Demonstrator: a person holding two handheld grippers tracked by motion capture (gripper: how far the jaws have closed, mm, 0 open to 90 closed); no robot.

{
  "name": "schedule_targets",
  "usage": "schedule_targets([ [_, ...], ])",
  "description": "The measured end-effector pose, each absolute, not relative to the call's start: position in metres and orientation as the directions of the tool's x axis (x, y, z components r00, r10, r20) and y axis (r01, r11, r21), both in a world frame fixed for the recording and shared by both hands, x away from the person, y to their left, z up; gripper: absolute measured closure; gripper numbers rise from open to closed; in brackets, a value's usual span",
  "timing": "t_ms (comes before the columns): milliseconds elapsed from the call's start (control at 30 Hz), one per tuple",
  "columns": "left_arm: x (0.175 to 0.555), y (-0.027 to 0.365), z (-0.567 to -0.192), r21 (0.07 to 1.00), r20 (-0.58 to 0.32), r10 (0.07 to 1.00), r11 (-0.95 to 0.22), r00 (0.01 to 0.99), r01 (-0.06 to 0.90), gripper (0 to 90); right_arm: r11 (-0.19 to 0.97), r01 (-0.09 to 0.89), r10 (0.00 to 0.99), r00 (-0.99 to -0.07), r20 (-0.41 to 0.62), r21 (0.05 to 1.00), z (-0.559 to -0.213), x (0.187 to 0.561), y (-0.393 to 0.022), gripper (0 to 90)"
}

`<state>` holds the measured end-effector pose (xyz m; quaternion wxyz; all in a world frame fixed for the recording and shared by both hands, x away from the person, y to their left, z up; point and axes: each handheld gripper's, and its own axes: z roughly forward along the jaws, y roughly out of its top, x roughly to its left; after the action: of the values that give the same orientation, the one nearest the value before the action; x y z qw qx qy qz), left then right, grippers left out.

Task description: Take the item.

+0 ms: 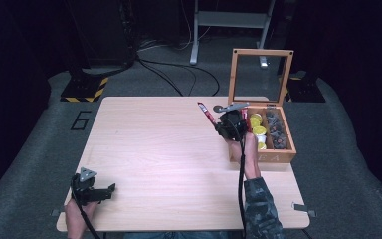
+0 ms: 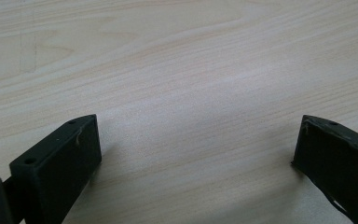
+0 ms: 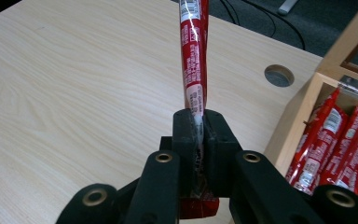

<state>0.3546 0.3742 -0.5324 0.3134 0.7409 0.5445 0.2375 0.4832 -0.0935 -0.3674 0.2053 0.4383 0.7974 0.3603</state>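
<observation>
My right gripper (image 3: 198,122) is shut on a long red stick packet (image 3: 193,56), which pokes out past the jaws over the table. In the high view the same packet (image 1: 206,113) slants up and left from the right gripper (image 1: 222,128), just left of the open wooden box (image 1: 273,157). Several more red packets (image 3: 335,140) lie in the box's near compartment. My left gripper (image 2: 198,144) stands open low over bare wood, nothing between its jaws. In the high view the left gripper (image 1: 110,190) rests near the table's front left corner.
The box (image 1: 273,157) holds yellow capsules (image 1: 257,130) and dark pieces (image 1: 276,130), and its glass lid (image 1: 261,74) stands upright. A round cable hole (image 3: 279,75) sits in the wooden table (image 1: 159,159) near the box. Cables and stands lie on the floor behind.
</observation>
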Motion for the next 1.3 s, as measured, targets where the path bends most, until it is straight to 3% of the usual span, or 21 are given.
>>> schedule_targets([
  [1300, 0.355, 0.374, -0.532, 0.724, 0.009, 0.956, -0.208, 0.293, 0.658, 0.6, 0.468, 0.533, 0.763, -0.646, -0.018, 0.705, -0.398, 0.495, -0.025, 84.4],
])
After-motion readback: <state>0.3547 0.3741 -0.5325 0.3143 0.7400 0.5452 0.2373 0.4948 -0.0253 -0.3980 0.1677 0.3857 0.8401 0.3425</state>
